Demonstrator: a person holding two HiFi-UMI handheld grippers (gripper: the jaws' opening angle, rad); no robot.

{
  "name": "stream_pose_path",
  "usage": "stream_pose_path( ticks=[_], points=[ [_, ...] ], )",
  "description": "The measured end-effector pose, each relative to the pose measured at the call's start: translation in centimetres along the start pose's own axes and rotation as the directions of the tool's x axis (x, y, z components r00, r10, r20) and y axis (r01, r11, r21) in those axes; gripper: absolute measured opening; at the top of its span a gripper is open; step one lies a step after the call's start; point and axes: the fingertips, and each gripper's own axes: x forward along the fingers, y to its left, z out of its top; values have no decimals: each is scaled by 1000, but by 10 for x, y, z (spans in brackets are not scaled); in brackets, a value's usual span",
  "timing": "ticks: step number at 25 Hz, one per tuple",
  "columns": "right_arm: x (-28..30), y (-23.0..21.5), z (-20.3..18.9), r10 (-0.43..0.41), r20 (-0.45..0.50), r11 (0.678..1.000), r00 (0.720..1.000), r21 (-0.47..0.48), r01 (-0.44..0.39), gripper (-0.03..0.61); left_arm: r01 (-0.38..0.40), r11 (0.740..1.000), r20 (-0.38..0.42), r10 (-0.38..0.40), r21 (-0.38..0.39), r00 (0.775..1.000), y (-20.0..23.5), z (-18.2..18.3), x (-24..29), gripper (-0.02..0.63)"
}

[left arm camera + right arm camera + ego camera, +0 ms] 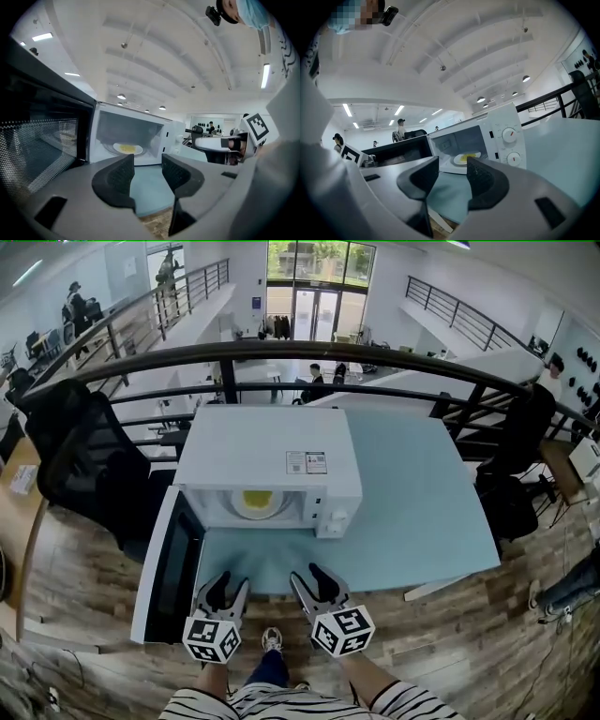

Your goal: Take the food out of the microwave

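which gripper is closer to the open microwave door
Left. The left gripper is just beside the door, on its right; the right gripper is farther right, in front of the dials.

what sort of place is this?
Probably an open-plan office mezzanine: a black railing overlooks desks and glass entrance doors below, and office chairs flank the table holding the microwave.

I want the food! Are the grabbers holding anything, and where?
Nothing. Left gripper and right gripper are open, empty; the plate sits inside the microwave.

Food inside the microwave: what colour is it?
The food is yellow, on a white plate; clearest in the head view.
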Motion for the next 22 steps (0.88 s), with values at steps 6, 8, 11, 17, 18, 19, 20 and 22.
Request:
stream_pose_path(
  ticks=[6, 8, 11, 17, 18, 19, 20, 22],
  points=[
    [43, -21, -5, -16, -24, 1000, 1000, 10, 16, 183, -9, 1000, -3, 9, 2, 1000, 26, 1, 33, 163],
    [55, -27, -6, -24, -29, 1000, 999, 16, 24, 183, -15, 1000, -6, 15, -7, 1000, 34, -1, 43, 163],
    [72, -37, -8, -35, -35, 999, 999, 25, 36, 183, -21, 999, -16, 21, -25, 1000, 43, -6, 58, 163],
    [102, -54, -15, -46, -49, 998, 998, 40, 48, 183, -25, 998, -23, 24, -55, 999, 61, -12, 88, 163],
    [107, -55, -16, -44, -52, 998, 998, 39, 46, 183, -23, 998, -21, 22, -55, 1000, 64, -10, 94, 163],
    [112, -56, -17, -42, -56, 998, 998, 37, 44, 183, -21, 998, -18, 20, -53, 1000, 67, -9, 99, 163],
    [117, -57, -19, -41, -60, 998, 997, 35, 43, 183, -20, 999, -17, 19, -50, 1000, 69, -8, 104, 163],
    [128, -58, -22, -42, -67, 998, 997, 38, 44, 183, -22, 999, -15, 22, -47, 1000, 75, -6, 114, 163]
  ],
)
